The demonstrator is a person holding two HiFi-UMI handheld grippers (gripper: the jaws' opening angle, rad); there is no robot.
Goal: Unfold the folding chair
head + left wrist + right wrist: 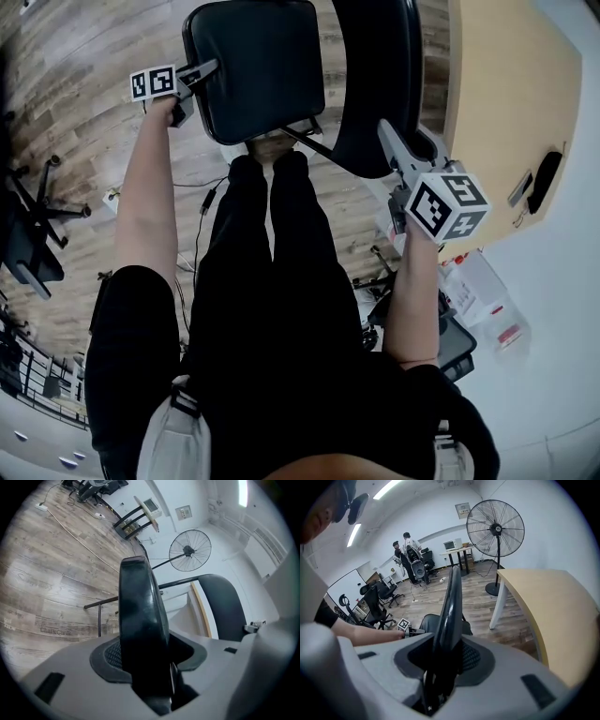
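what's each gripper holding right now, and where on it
The left gripper holds the chair seat by its side edge. The right gripper holds the backrest by its rim.

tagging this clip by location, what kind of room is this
Probably an office or lab workspace: rolling office chairs near the wall, a light wood desk, and a big pedestal fan standing on wood-look flooring.

We count one black padded folding chair (267, 66), two grey grippers (left gripper (208, 70), right gripper (384, 133)), one black pedestal fan (495, 527).
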